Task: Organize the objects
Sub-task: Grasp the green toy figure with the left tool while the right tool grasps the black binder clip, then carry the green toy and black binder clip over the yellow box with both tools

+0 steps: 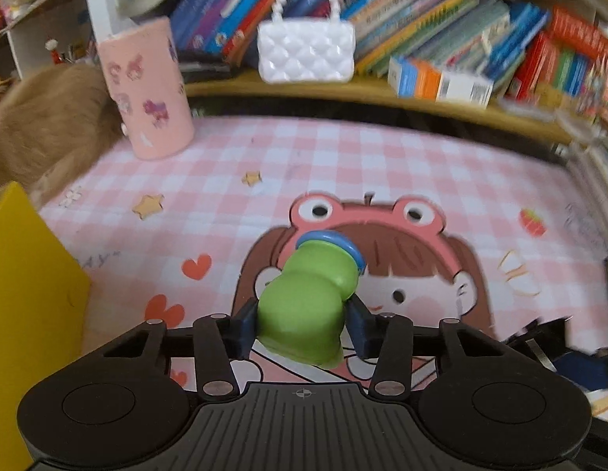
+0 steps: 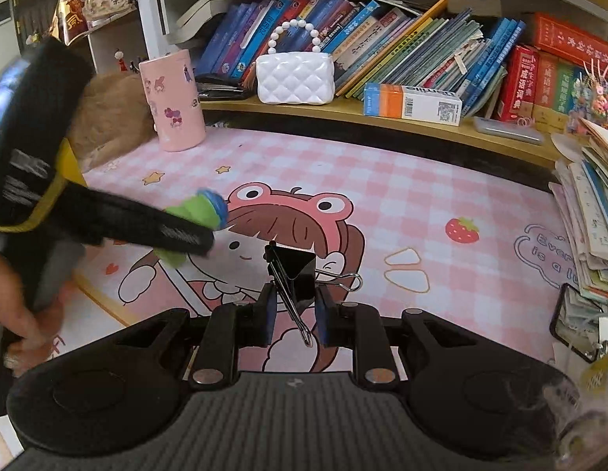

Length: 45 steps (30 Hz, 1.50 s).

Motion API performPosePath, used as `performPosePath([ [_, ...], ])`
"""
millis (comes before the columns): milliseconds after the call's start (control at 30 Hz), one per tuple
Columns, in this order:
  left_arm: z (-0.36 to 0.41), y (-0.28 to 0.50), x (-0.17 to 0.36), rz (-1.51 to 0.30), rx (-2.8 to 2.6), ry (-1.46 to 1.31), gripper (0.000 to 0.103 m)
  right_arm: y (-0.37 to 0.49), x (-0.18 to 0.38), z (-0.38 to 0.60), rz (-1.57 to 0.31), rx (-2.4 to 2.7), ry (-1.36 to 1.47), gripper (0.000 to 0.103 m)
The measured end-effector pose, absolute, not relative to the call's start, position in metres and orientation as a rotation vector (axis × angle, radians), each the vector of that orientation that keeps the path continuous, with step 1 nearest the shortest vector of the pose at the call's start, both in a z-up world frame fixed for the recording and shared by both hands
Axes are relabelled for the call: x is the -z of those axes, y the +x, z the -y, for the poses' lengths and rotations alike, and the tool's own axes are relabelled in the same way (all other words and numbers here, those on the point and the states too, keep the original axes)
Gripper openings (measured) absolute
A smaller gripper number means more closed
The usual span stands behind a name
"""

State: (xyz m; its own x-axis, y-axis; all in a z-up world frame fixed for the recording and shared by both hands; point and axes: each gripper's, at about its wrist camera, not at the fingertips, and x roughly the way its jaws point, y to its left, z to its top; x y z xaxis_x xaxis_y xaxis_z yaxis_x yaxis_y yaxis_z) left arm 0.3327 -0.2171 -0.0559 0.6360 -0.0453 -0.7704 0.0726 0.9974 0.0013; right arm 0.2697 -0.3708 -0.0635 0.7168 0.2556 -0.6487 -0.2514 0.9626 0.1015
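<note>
Left tongs [image 1: 304, 324]: clamped on the green toy [image 1: 304, 306], the blue pads pressing its lower body from both sides.
Green toy: it hung above the pink checked mat [image 1: 343, 165], its long axis running forward and up from the pads, the blue-rimmed end farthest from me.
Right tongs [image 2: 294, 314]: closed on the black binder clip [image 2: 292, 274]; the pads pinched its sides, one wire handle trailed back toward my camera, the other stuck out to the right.
Binder clip: it was lifted off the surface, over the cartoon girl printed on the mat.
Key relation: as I judged it, the yellow box [image 1: 25, 294] lay just left of my left tongs, so that hand was nearer to it; whether it was the right home for the toy I could not tell.
Hand poses: both tongs tilted downward over the mat; seen from the right wrist, my left tongs reached in from the left, well apart from the clip.
Farther off: the pink cup [image 1: 147, 90] stood at the back left, the white handbag [image 1: 306, 51] on the shelf.
</note>
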Motion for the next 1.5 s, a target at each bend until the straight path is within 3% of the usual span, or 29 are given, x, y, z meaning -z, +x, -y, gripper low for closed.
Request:
performPosePath([
  [433,0.179,0.262,0.000,-0.795,0.100,-0.107,0.042,0.240,0.051,0.354,-0.726,-0.308,0.025,0.019],
  [1167,0.119,0.143,0.006,-0.860,0.197,-0.155,0.042,0.141,0.034,0.290,-0.790,-0.340,-0.063,0.019],
  [1500,0.056,0.091,0.004,-0.826,0.213,-0.148,0.042,0.087,0.029,0.229,-0.807,-0.314,-0.049,0.019],
])
